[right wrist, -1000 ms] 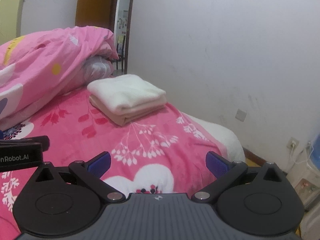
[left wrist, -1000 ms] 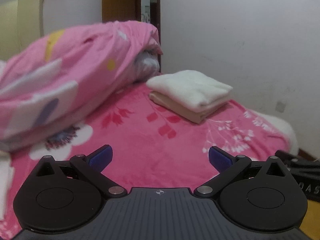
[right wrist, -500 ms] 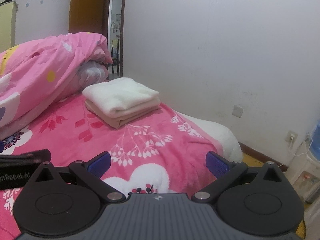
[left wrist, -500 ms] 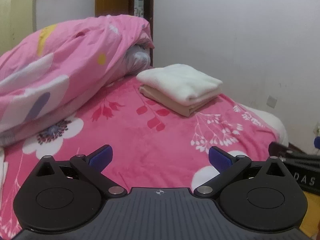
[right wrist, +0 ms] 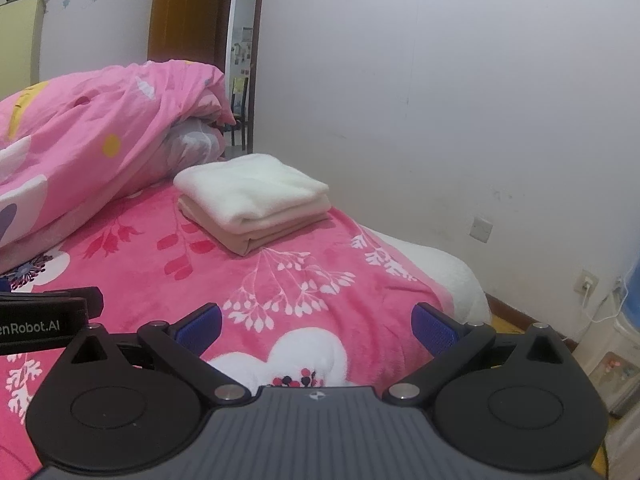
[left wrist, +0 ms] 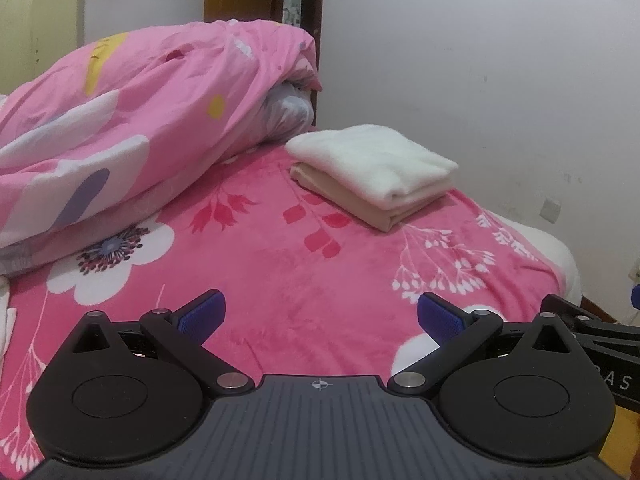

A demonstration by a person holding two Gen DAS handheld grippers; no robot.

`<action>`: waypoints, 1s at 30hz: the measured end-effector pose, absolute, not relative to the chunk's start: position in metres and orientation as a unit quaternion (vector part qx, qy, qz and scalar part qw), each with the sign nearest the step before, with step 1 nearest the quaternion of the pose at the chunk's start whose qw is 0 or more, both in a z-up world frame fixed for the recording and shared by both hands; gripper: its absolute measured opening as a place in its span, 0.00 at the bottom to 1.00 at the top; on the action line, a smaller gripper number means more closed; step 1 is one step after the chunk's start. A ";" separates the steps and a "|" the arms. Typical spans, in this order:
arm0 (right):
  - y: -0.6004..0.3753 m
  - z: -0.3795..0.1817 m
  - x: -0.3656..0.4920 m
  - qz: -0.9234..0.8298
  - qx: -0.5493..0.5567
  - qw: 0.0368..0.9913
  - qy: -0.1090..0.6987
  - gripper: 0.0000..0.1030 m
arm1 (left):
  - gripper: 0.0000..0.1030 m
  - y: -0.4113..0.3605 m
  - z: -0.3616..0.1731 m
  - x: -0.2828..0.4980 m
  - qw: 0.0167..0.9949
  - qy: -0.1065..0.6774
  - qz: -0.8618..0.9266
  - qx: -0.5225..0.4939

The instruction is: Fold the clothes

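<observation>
Both the left gripper (left wrist: 318, 316) and the right gripper (right wrist: 316, 326) hung spread and empty, low in their frames. The folded clothes (right wrist: 252, 200) sat stacked at frame centre near the blanket's (left wrist: 280, 280) far edge, presumably finished. Bare blanket lay between; the duvet (left wrist: 132, 120) crowded the upper left.

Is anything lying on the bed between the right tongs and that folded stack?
Nothing visible: only bare pink floral blanket lies between the open right tongs and the folded white cloth stacked on the folded beige cloth.
</observation>
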State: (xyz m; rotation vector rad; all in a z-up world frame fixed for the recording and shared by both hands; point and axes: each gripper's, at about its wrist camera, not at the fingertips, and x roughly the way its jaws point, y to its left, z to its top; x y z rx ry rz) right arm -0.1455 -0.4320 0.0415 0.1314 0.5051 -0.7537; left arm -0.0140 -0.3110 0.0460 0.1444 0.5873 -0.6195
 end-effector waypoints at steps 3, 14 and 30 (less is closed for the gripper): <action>-0.432 0.041 -0.145 -0.364 0.065 0.896 0.244 1.00 | 1.00 -0.310 0.046 -0.013 0.907 0.286 -0.300 0.068; -0.431 0.041 -0.144 -0.364 0.069 0.895 0.247 1.00 | 1.00 -0.308 0.046 -0.012 0.907 0.290 -0.300 0.064; -0.428 0.042 -0.141 -0.362 0.063 0.896 0.249 1.00 | 1.00 -0.307 0.047 -0.007 0.906 0.293 -0.299 0.058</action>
